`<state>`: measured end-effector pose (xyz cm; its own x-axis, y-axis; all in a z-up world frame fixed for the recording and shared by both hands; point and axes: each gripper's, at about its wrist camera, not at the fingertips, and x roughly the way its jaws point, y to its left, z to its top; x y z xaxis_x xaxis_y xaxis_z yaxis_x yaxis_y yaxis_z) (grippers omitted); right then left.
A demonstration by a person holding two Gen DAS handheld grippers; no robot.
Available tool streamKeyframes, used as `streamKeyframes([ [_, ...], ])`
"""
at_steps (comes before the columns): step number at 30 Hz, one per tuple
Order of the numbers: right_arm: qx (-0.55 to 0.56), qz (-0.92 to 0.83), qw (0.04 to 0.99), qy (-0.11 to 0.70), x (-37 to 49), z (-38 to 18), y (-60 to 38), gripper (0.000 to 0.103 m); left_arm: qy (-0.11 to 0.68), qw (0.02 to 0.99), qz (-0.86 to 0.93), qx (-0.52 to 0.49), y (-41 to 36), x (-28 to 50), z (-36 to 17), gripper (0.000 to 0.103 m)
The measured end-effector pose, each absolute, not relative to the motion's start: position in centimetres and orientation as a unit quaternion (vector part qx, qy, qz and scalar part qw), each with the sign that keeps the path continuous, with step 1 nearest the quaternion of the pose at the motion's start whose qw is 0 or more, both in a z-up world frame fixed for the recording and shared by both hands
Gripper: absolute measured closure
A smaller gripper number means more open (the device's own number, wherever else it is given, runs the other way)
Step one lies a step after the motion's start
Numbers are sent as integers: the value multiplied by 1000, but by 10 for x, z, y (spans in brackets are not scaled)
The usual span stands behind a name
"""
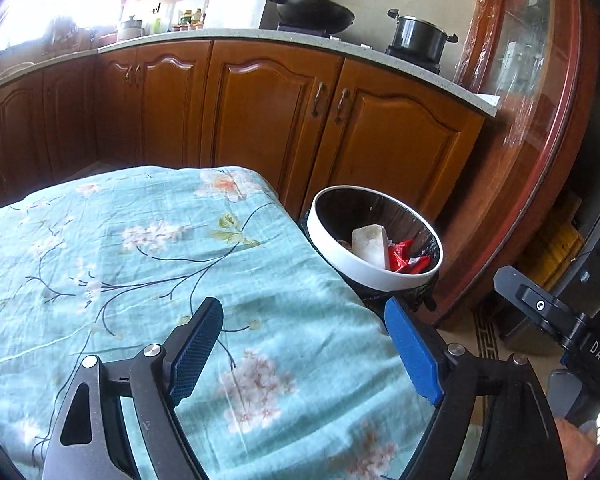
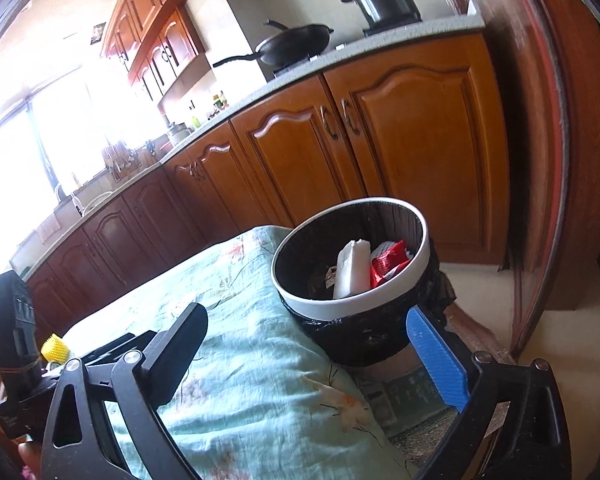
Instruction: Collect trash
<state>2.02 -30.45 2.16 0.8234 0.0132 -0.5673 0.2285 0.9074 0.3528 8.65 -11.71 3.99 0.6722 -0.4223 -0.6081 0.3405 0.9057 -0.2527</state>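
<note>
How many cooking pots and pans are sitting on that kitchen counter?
2: a black wok on the stove, and a lidded dark pot on a burner nearer the counter's end. Others may hide in the window glare.

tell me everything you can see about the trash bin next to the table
The trash bin is round and open-topped, with a smooth white rim band and a dark ribbed inner wall. A black bag lines it and bunches out below the band. It stands upright on the floor, close against the edge of the table's floral cloth. Inside lie a white foam-like block, red wrappers and some darker scraps. No gripper touches it.
</note>
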Motion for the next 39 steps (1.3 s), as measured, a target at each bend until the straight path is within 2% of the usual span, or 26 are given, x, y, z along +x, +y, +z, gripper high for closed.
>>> streamKeyframes([
  [4,176,-68,945,266,3,32,-291,2,311,928,-201,-51,-107,56,49,12],
  [8,129,-93,961,225,-16,48,-279,0,276,941,-188,-47,-96,27,58,1],
  [17,79,-106,975,178,-36,65,-263,0,225,961,-157,-30,-87,-12,64,1],
  [39,78,-107,976,176,-41,52,-257,0,195,970,-147,-9,-66,-7,49,1],
])
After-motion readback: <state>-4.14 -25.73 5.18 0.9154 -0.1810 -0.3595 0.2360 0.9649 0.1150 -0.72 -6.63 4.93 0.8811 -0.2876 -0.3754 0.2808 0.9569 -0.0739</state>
